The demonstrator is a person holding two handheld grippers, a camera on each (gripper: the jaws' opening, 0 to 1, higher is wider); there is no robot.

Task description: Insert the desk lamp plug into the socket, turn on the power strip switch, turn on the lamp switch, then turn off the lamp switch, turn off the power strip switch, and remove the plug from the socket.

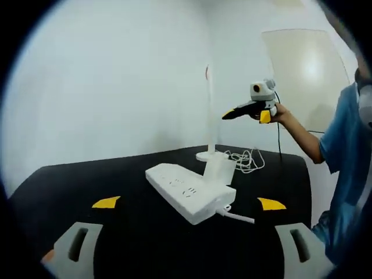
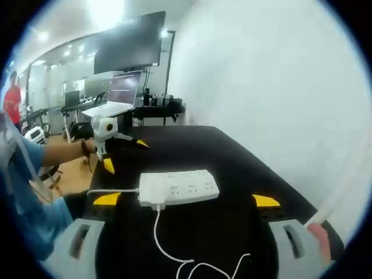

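White, long and flat: power strip point(image 1: 190, 192) lying on black table point(image 1: 81, 180), top face up, rows of sockets visible and all unoccupied. In the left gripper view, long axis running from near-right to far-left, with a white cord point(image 1: 238, 218) leaving the near-right end. In the right gripper view, same power strip point(image 2: 178, 188) lying crosswise, cord point(image 2: 165, 244) dropping from its near edge and curling toward the camera.

Just behind the power strip, desk lamp point(image 1: 210, 116): slim white stem rising upright from a round base, small red mark near the top; too washed out against the pale wall point(image 1: 104, 87) to make out the head. Beside the lamp base, a loose coil of white lamp cable point(image 1: 247, 160); plug not identifiable.

Left gripper point(image 1: 189, 203) low over the table, yellow-tipped jaws spread wide on either side of the power strip, holding nothing. Seen from the right gripper view, left gripper point(image 2: 125, 154) held in a hand just beyond the power strip's far-left corner, tips slanting downward.

Right gripper point(image 2: 186, 200) likewise spread wide, nothing between the jaws, power strip straight ahead. Seen from the left gripper view, right gripper point(image 1: 228, 115) raised well above the power strip, beside the lamp stem, held in a hand point(image 1: 278, 113) with forearm extended from a blue sleeve point(image 1: 343, 145), tips pointing at the stem and appearing close together.
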